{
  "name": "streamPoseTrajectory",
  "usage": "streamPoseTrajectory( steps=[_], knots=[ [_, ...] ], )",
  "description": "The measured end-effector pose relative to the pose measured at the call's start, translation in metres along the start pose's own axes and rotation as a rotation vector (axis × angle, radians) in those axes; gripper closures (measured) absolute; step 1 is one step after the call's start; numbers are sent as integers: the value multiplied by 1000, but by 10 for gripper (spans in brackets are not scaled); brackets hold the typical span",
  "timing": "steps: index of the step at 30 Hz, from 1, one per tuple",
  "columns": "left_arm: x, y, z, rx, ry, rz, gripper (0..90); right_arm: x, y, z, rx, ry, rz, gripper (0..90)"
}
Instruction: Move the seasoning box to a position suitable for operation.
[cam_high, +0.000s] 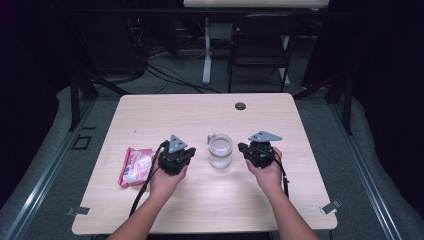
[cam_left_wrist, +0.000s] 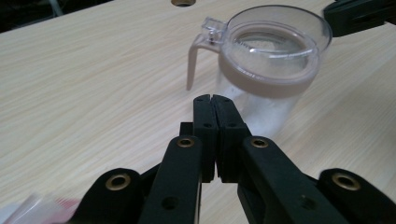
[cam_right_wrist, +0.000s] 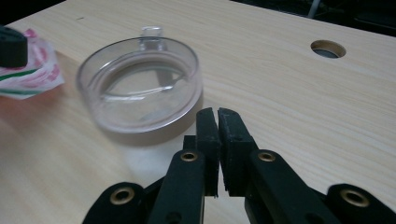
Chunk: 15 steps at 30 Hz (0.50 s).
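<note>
You hold one gripper in each hand over the near half of the desk, a pale wood-grain top with a round cable hole near its far edge.

Left gripper: your left hand holds it just left of the clear jug, jaws aimed toward it. In the left gripper view the two black jaws are pressed together with nothing between them, and the tips sit close in front of the jug's wall without touching it.

Right gripper: your right hand holds it just right of the jug, jaws pointing at it from the other side. In the right gripper view the jaws meet with only a hairline seam, nothing held; the tips lie beside the jug's rim, apart from it.

Jug: upright between the two grippers, near the desk's middle. Transparent body, a beige band under a clear lid, and a beige handle on its far left side as seen from above. Contents cannot be told through the wall.

Pink and white packet: flat on the desk, left of your left hand, touching or just beside the trailing black cable. It shows red, white and green print at the left edge of the right gripper view; print unreadable.

Beyond the desk: a dark folding chair on the floor.
</note>
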<state>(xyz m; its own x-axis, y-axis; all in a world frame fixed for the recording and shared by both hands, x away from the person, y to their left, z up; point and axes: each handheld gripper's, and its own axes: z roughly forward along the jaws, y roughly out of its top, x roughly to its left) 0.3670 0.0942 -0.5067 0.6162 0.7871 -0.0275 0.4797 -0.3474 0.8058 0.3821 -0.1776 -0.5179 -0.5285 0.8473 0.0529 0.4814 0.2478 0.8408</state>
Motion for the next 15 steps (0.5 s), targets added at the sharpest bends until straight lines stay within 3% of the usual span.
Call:
streamPoseTrajectory(
  steps=[6,11,15],
  knots=[
    [-5,6,22,47,7,-42,900,-10,-2,14,1,29,-13,868],
    [-13,10,35,75,57,-10,900,-15,-1,23,-2,67,5,867],
    [-14,11,44,96,78,-13,900,-15,1,25,-17,84,1,861]
  ],
)
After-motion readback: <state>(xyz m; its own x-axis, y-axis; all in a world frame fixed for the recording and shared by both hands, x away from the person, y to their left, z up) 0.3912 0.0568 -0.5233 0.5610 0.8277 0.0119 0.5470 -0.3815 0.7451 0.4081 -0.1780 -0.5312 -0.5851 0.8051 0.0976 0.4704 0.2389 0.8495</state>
